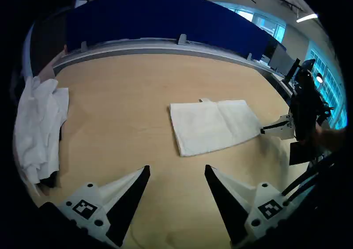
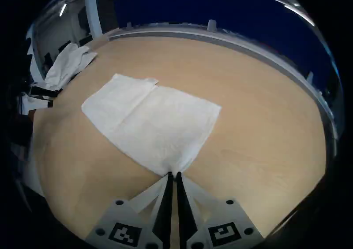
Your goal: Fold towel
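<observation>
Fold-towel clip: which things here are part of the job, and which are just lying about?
In the job: towel, flat on the table; right claw, pinching its corner; left claw, open, holding nothing.
Lying about: heap of white cloths at the table's edge; blue partition behind.

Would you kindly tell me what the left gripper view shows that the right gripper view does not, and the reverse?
Left gripper view: the left gripper, fingers spread open above the light wooden table, and the right gripper seen side-on at the edge of the folded white cloth towel, a hand behind it. Right gripper view: a close look at its fingers closed on the towel's puckered near corner. Shared: towel, table, the crumpled white cloth pile and the dark blue partition.
</observation>
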